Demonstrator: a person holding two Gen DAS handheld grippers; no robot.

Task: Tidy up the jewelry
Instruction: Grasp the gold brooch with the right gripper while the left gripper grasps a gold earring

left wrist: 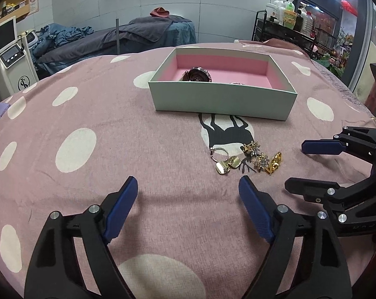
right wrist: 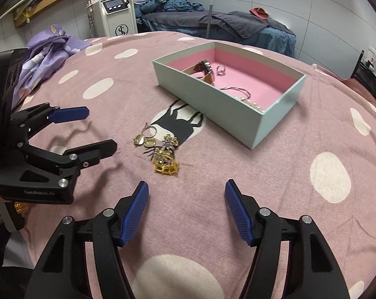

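Gold and crystal jewelry (left wrist: 247, 160) lies heaped on cloth; both hand-held grippers (left wrist: 188, 191) (right wrist: 186, 194) gape empty.

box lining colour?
Pink lining inside the pale mint-green cardboard box; clearest in the right wrist view.

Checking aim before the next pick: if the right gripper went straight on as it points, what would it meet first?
Probably the bare pink spotted cloth, just right of the gold brooch; nothing sits between the right gripper jaws. Depth is unclear.
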